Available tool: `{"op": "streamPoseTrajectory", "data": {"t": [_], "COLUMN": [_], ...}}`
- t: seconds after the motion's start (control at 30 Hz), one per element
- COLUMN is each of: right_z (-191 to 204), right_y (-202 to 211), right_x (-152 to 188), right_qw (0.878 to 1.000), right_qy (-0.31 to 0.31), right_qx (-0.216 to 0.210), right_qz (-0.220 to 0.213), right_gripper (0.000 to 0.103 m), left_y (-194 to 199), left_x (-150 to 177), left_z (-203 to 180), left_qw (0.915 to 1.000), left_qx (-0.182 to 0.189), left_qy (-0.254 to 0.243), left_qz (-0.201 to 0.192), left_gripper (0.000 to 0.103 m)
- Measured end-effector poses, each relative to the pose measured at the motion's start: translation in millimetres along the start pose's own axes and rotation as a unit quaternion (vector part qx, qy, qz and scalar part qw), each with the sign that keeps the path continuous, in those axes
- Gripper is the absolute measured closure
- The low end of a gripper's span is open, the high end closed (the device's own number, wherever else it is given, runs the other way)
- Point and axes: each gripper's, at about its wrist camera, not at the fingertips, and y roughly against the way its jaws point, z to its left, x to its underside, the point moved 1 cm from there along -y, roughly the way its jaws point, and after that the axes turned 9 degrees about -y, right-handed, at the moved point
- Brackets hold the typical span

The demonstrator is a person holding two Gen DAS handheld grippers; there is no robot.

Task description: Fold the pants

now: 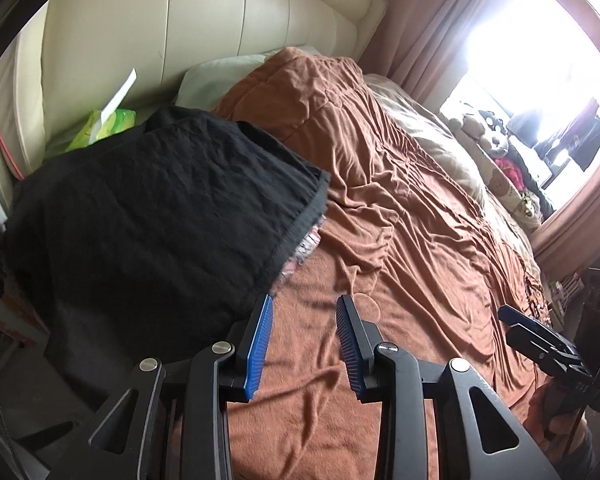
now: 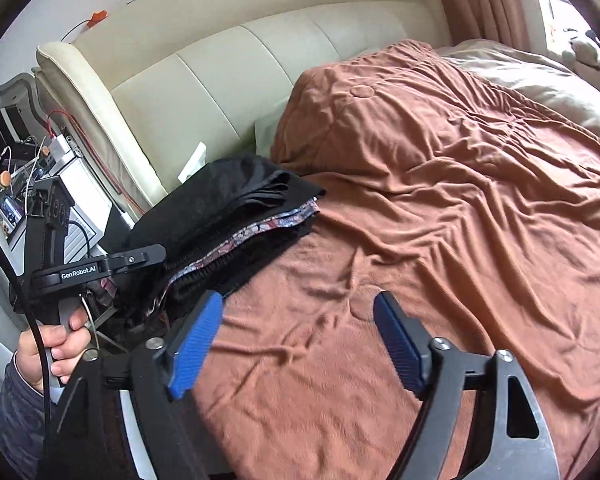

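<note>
Black pants (image 1: 160, 208) lie folded on top of a stack of clothes at the left edge of the bed; in the right wrist view the stack (image 2: 228, 216) shows black layers and a patterned layer. My left gripper (image 1: 304, 308) is open and empty, just right of the stack's near corner, above the brown blanket (image 1: 400, 200). My right gripper (image 2: 300, 308) is open and empty over the blanket (image 2: 440, 200), right of the stack. The left gripper also shows in the right wrist view (image 2: 156, 254), and the right gripper in the left wrist view (image 1: 508, 316).
A cream padded headboard (image 2: 228, 64) stands behind the bed. A green tissue pack (image 1: 104, 128) lies by the headboard. Electronics and cables (image 2: 40, 168) sit on a bedside stand at left. A beige duvet (image 1: 440, 148), plush toys (image 1: 480, 128) and a bright window lie at the far right.
</note>
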Motion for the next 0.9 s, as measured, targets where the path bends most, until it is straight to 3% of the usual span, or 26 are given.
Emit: {"op": "streamPoseTrajectory", "data": {"t": [0.07, 0.17, 0.23, 0.33, 0.63, 0.9], "right_z": [1, 6, 9, 14, 25, 21], "right_y": [13, 37, 54, 80, 145, 206], "right_x": [1, 6, 12, 22, 51, 75], "right_qw": [1.0, 1.0, 1.0, 0.999, 0.998, 0.996], "right_qy": [0.002, 0.012, 0.018, 0.021, 0.025, 0.01], "right_qx": [0.006, 0.006, 0.011, 0.02, 0.026, 0.033], "right_qz": [-0.003, -0.014, -0.023, -0.037, -0.056, -0.077], "right_gripper": [0.02, 0.016, 0.007, 0.0, 0.0, 0.0], "left_y": [10, 28, 42, 70, 113, 142], "left_x": [2, 5, 7, 11, 35, 61], "left_z": [-8, -26, -38, -57, -104, -140], "left_qw": [1.0, 0.9998, 0.9992, 0.997, 0.9939, 0.9918], "left_qx": [-0.001, -0.015, -0.022, -0.035, -0.043, -0.026], "left_qy": [-0.002, -0.014, -0.026, -0.042, -0.081, -0.101], "left_qz": [-0.002, -0.01, -0.021, -0.054, -0.061, -0.073], "left_gripper": [0.066, 0.051, 0.024, 0.0, 0.0, 0.0]}}
